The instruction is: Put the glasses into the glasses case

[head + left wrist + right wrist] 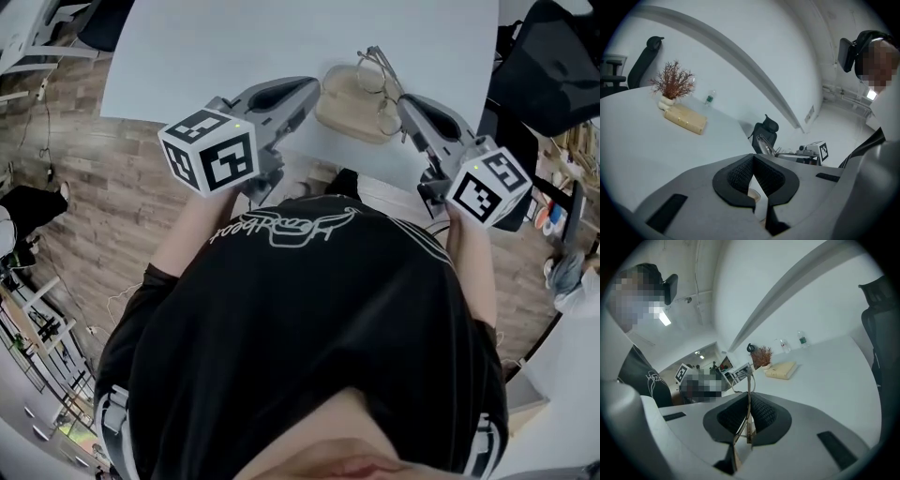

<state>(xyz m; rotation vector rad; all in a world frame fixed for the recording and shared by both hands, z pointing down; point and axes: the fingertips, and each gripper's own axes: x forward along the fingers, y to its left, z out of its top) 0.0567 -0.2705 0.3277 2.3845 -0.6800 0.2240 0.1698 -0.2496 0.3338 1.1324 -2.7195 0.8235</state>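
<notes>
The tan glasses case [349,111] lies on the white table [234,47] near its front edge, between my two grippers. Thin metal-framed glasses [380,82] hang over the case's right end, with my right gripper [405,101] shut on them. In the right gripper view the wire frame [749,380] stands up between the pads of that gripper [749,401]. My left gripper [314,89] has its tip at the case's left rim. Its fingertips meet in the left gripper view [753,159], and a bit of the tan case [754,194] shows between the pads.
Far across the table are a tan box [686,119], a red-brown plant [672,84] in a white vase and a small bottle [709,97]. Office chairs [766,131] stand round the table. Wooden floor [112,187] lies below the table's front edge, and the person stands close against it.
</notes>
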